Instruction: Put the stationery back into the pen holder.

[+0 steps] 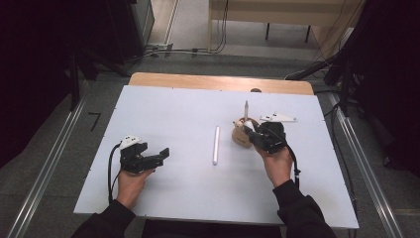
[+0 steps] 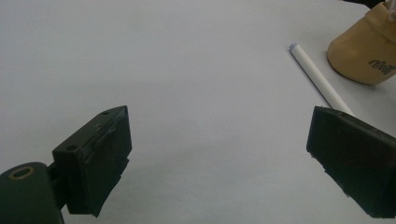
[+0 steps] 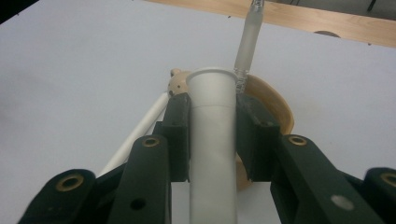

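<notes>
Pen (image 3: 212,140) (white, capped) sits clamped in the right tool (image 3: 212,135) over the tan holder (image 1: 241,135); left tool (image 2: 219,154) rests open. Step: insertion. Next move likely calls for lowering it beside the upright pen (image 1: 246,110).

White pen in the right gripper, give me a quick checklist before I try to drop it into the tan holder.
1. Right gripper clamped on held white pen: ok.
2. Tan holder standing on the table: ok.
3. Grey pen already stands inside; room left: cannot tell.
4. Held pen lined up over the opening: cannot tell.
5. Left gripper open, away from the holder: ok.
6. Loose white pen lying flat beside the holder: ok.
</notes>
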{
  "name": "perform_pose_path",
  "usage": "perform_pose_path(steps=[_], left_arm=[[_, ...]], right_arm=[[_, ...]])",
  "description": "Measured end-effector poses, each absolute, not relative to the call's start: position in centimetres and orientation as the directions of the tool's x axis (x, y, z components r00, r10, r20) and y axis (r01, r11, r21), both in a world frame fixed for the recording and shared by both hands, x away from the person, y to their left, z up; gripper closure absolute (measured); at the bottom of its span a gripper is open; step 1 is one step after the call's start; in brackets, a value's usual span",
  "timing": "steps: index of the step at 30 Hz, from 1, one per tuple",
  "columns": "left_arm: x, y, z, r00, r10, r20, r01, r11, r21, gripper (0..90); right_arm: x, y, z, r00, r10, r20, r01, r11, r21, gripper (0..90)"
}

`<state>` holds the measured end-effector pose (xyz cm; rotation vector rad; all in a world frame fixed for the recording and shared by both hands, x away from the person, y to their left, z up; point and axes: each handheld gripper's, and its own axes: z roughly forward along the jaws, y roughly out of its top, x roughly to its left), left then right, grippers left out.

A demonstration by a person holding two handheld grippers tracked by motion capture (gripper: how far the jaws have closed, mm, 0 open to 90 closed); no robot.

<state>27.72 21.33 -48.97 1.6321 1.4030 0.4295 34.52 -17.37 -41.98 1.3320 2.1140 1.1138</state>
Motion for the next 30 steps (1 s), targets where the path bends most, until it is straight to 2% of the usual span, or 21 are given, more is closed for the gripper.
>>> perform_pose_path(steps=[30], left_arm=[[27.8, 21.3, -49.0, 0.293, 0.911, -0.29, 0.595, 0.064, 0.801, 6.6]], right_arm=[[38.2, -16.9, -41.0, -0.429, 0.901, 0.064, 0.54, 0.199, 0.818, 65.4]])
